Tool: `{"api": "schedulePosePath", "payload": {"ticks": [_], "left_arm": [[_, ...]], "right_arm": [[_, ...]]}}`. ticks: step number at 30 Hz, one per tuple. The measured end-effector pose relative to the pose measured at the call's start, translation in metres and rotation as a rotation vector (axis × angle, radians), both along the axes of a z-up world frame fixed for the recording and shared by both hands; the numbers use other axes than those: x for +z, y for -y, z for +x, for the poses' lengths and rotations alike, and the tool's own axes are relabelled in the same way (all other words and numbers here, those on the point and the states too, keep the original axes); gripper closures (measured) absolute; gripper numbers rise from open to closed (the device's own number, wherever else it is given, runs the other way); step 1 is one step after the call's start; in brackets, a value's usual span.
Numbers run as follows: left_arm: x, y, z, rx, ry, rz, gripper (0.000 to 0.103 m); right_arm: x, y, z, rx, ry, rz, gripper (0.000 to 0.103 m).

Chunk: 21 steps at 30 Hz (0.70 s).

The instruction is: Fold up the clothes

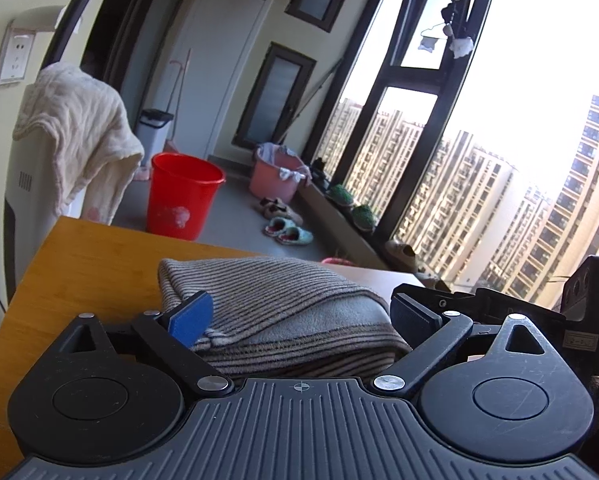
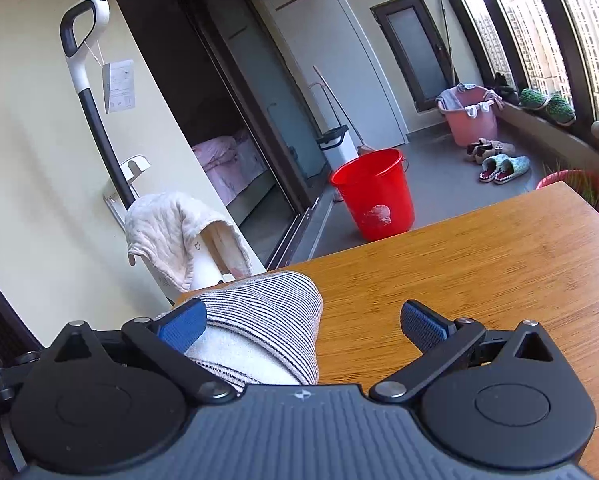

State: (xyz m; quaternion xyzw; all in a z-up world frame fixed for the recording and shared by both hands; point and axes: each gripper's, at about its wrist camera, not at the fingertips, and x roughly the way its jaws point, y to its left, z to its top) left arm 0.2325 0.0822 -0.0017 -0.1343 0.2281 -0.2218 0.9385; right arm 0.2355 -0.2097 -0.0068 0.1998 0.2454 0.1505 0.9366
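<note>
Folded garment (image 1: 283, 312) showing as soft ribbed striped knit with fleecy lining, table (image 2: 459, 248) gleaming as smooth varnished wood grain, gripper fingers (image 2: 183, 326) wearing textured blue rubbery pads, red bucket (image 2: 373, 194) shining as glossy plastic

A honey-coloured wooden worktop (image 2: 479, 248) fills the foreground. Past its far edge a red plastic bucket (image 2: 373, 194) stands on the grey floor, with a pink laundry tub (image 2: 473, 120) draped in cloths farther off near the window. Two mint-green slippers (image 2: 503, 168) lie near the tub. A crumpled cream towel (image 1: 73, 136) hangs over a white appliance by the wall.
</note>
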Motion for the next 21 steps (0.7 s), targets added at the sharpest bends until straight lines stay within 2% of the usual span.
{"api": "schedulePosePath", "payload": {"ticks": [6, 11, 17, 21], "left_arm": [[0.012, -0.006, -0.013, 0.044, 0.035, 0.017, 0.000], [0.016, -0.011, -0.022, 0.109, 0.028, 0.042, 0.000], [0.014, -0.010, -0.051, 0.213, 0.017, 0.159, 0.000], [0.005, 0.001, -0.077, 0.256, -0.022, 0.220, 0.000]], "right_arm": [[0.003, 0.000, -0.005, 0.000, -0.002, -0.015, 0.000], [0.006, -0.008, -0.015, -0.002, -0.015, -0.058, 0.000], [0.010, -0.018, -0.044, 0.001, -0.050, -0.136, 0.000], [0.006, -0.028, -0.078, -0.021, -0.071, -0.185, 0.000]]}}
